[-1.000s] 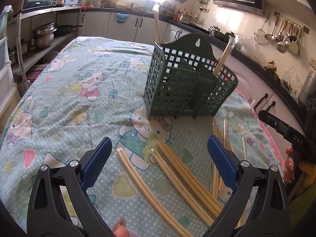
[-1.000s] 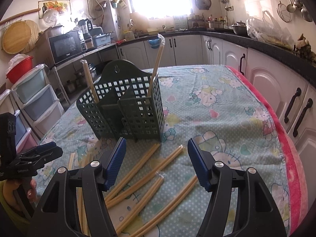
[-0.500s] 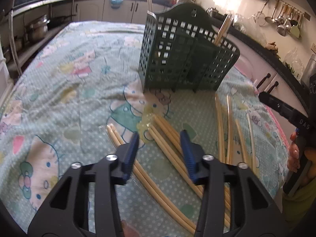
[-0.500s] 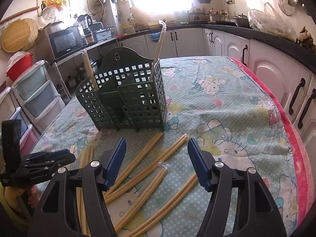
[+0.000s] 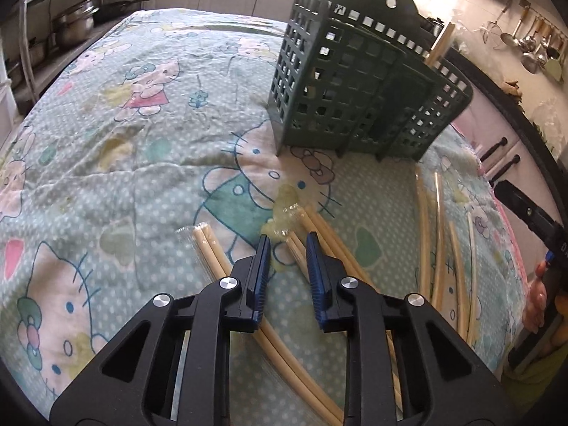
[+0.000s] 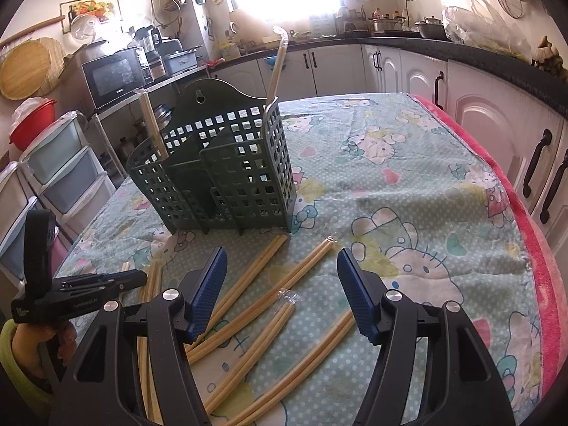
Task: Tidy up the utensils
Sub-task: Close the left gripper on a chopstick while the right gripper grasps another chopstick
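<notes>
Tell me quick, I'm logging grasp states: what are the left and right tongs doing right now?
Left tongs: narrowed but still gapped over a wrapped chopstick pair, gripping nothing yet.
Right tongs: wide open, empty.

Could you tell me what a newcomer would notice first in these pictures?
Probably the dark green utensil caddy standing mid-table on the cartoon-cat tablecloth, with two wrapped chopstick pairs upright in it. Next, the wrapped chopstick pairs scattered flat before it, the left gripper narrowed low over them.
</notes>
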